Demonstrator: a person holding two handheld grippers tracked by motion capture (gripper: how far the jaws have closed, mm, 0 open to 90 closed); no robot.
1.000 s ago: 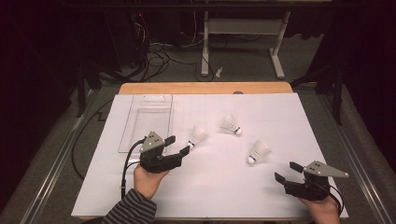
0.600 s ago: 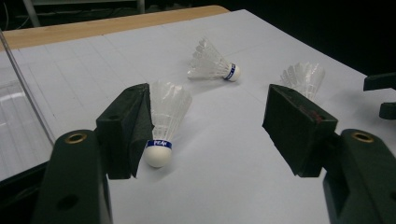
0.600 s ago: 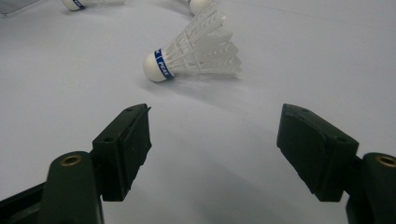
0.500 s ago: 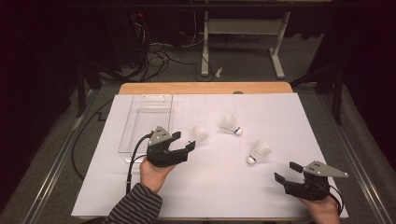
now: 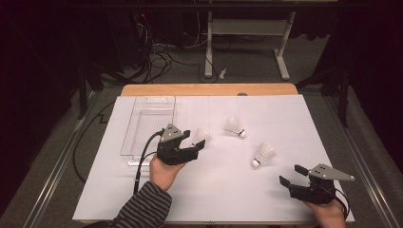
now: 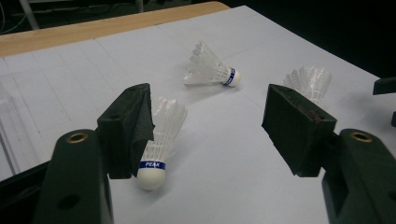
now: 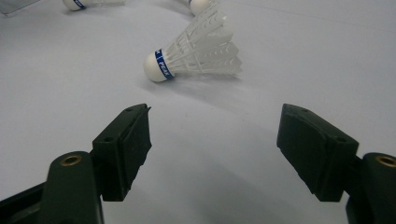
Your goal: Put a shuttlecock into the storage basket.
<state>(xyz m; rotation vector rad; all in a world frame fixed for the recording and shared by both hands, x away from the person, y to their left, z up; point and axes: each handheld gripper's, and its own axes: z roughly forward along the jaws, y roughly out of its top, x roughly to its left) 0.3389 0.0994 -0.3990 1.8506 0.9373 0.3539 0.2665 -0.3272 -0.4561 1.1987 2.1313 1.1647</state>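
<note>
At the far left of my desk [image 5: 95,199], which is covered in white paper, lies a clear plastic tray [image 5: 148,124]. Just right of it, my left tongs [image 5: 191,145] are spread wide and hold nothing. A white shuttlecock [image 6: 159,140] lies between the jaws, against the left pad in the left gripper view, cork toward me. A second shuttlecock [image 5: 235,127] lies further right near the middle, and a third shuttlecock [image 5: 263,155] beyond that. At the far right, my right tongs [image 5: 291,175] are wide open and empty, pointing at the third one.
</note>
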